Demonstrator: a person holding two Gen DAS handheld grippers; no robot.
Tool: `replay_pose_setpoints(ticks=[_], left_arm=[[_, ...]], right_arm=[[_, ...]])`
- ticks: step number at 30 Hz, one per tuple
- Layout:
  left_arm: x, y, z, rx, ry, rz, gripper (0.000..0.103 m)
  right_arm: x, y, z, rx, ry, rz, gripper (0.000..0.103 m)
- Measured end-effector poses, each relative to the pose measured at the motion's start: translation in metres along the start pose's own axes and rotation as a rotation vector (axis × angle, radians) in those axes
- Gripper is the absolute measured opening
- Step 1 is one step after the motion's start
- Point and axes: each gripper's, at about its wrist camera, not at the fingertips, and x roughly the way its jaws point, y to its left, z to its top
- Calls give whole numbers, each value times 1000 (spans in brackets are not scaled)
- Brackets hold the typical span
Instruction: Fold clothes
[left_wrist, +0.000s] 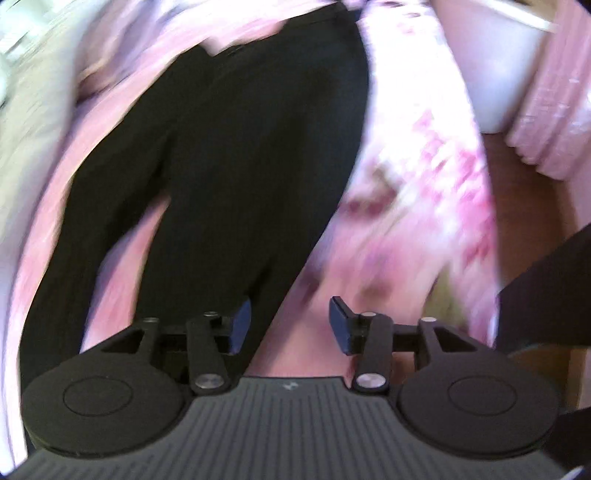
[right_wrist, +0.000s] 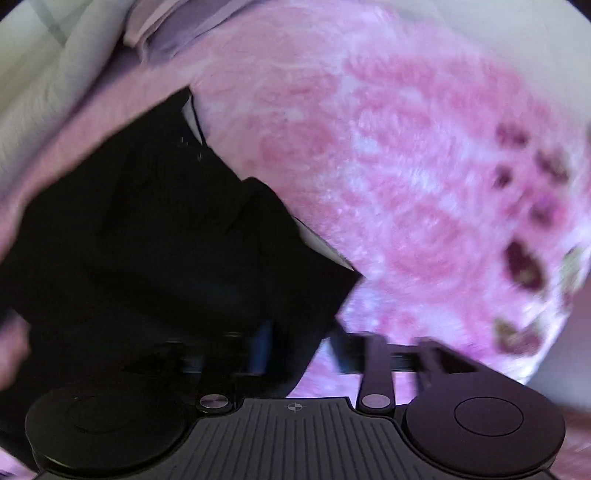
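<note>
Black trousers (left_wrist: 236, 147) lie stretched out on a pink flowered bedspread (left_wrist: 424, 192). In the left wrist view my left gripper (left_wrist: 290, 325) is open and empty, just above the near end of one trouser leg; its left finger is over the black cloth, its right finger over the bedspread. In the right wrist view the trousers (right_wrist: 155, 229) fill the left half, bunched in folds. My right gripper (right_wrist: 301, 350) is open, its left finger against the dark cloth edge, its right finger over the pink bedspread (right_wrist: 406, 184). Both views are blurred.
A white wall or headboard (left_wrist: 495, 74) and a pink curtain (left_wrist: 554, 99) stand at the far right of the left wrist view, with brown floor (left_wrist: 524, 206) beside the bed. A pale pillow or sheet (right_wrist: 48, 96) lies at the upper left of the right wrist view.
</note>
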Motion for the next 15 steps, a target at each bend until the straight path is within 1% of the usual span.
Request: replay_pose_setpoints(ticks=[1,2,3,4,5,6,9,11,13,14,15], left_arm=[[-5,9,-20,-33,27,43,53],[-8,20,-45,-35,66,86,54],[-10,31,-69,-38,105,128,56],[-13,42,-94,-40,144,171,59],[-16,53,-118,-42,183,212,64],[-17,65,-140,-39,211,238,66],[-17,111,-211,-64,282,282,69],[-16,149,-258,-133,295,303,69],[-13,182,-301,-186,301,323,69],[-9,191,-319,-150,301,341,69],[-4,193,-335,-59,295,343,68]], right_arm=[[-8,9,-8,-38,-15,-28,65],[-17,17,-16,-74,-30,-54,65],[-24,27,-23,-104,-39,-61,65],[-32,40,-33,-140,-47,-58,65],[-38,54,-42,-175,-52,-46,65],[-44,68,-51,-210,-56,-33,65],[-59,123,-85,-333,-47,57,66],[-66,157,-106,-376,-51,101,66],[-73,192,-130,-396,-50,122,66],[-76,207,-141,-399,-49,123,66],[-77,223,-153,-402,-43,121,66]])
